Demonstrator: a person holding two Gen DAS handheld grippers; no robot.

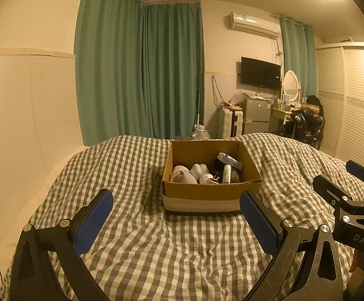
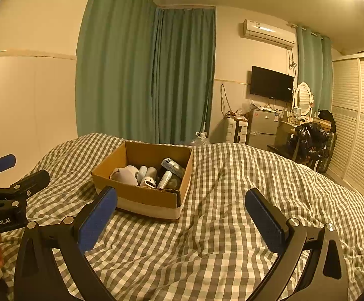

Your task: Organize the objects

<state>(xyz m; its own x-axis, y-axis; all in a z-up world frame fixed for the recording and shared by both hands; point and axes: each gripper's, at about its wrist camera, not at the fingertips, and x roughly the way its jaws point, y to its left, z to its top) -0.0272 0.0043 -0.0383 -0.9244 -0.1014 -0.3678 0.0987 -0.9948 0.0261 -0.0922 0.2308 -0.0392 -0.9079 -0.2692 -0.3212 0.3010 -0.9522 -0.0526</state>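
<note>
Left wrist view: both the left gripper [image 1: 175, 210] and right gripper [image 2: 180, 207] gape empty near the box [image 1: 210, 192].

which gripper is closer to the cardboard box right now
Left. The left gripper sits straight in front of the cardboard box, box centred between its open jaws. The right gripper hangs further off to the box's right, also open and empty.

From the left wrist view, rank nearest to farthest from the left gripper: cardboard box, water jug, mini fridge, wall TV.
1. cardboard box, on the bed just ahead of the left gripper.
2. water jug, on the floor past the bed's far edge.
3. mini fridge, by the far wall.
4. wall TV, mounted above the fridge; too close to call between them.
</note>
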